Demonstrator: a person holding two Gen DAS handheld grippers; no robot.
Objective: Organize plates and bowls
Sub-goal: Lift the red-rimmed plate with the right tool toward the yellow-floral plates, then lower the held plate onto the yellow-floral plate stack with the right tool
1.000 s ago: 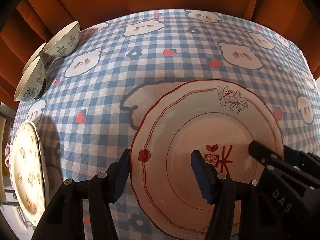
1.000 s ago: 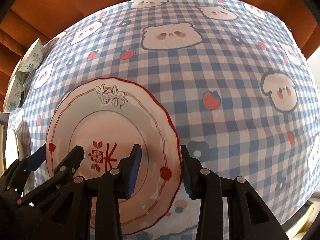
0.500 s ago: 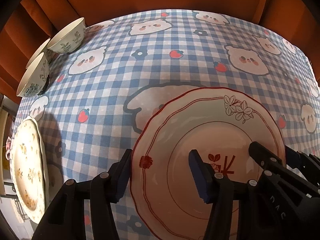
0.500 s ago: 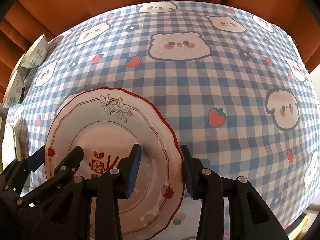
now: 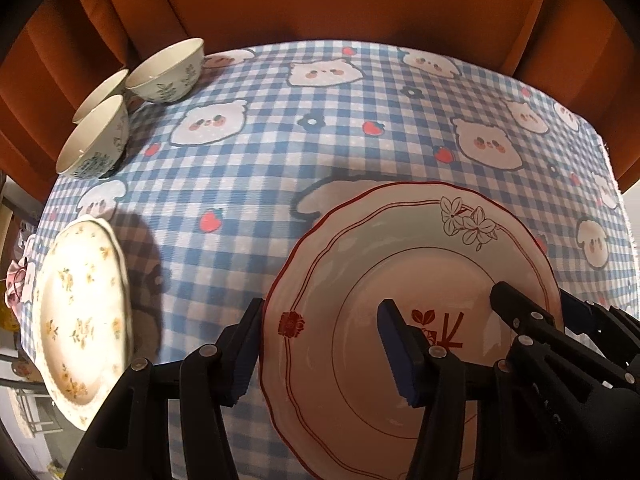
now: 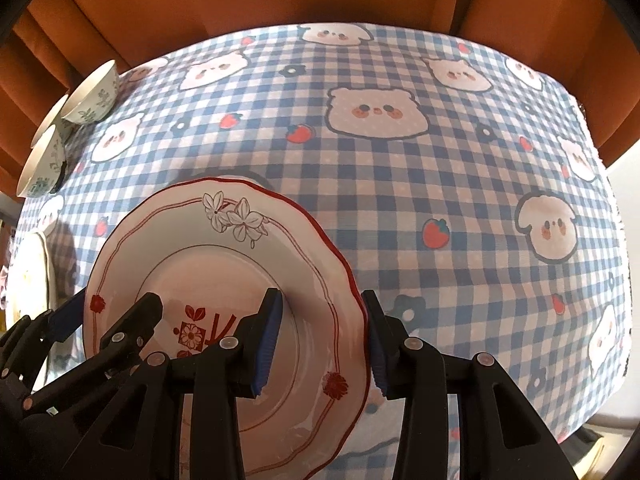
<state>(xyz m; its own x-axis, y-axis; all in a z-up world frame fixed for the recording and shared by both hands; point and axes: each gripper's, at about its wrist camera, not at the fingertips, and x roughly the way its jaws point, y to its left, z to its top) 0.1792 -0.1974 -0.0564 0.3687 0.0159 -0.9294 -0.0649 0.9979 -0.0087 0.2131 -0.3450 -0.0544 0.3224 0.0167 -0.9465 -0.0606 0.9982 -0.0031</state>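
A red-rimmed plate (image 5: 420, 264) with a flower print is held above the checked tablecloth, also in the right wrist view (image 6: 224, 264). My left gripper (image 5: 320, 348) straddles its left rim, one finger outside and one on the plate face. My right gripper (image 6: 320, 340) straddles its right rim the same way. Both sets of jaws stand wide around the rim. A yellow-flowered plate (image 5: 80, 316) lies at the left edge. Three patterned bowls (image 5: 164, 70) stand at the back left, also in the right wrist view (image 6: 92, 100).
The table has a blue checked cloth (image 6: 440, 184) with bears and strawberries. An orange upholstered seat back (image 5: 320, 0) runs behind the table. The table's right edge (image 6: 616, 208) drops off near the right side.
The red-rimmed plate has risen off the cloth with both grippers, and the view has pulled back, so more of the table, the bowls and the yellow plate show.
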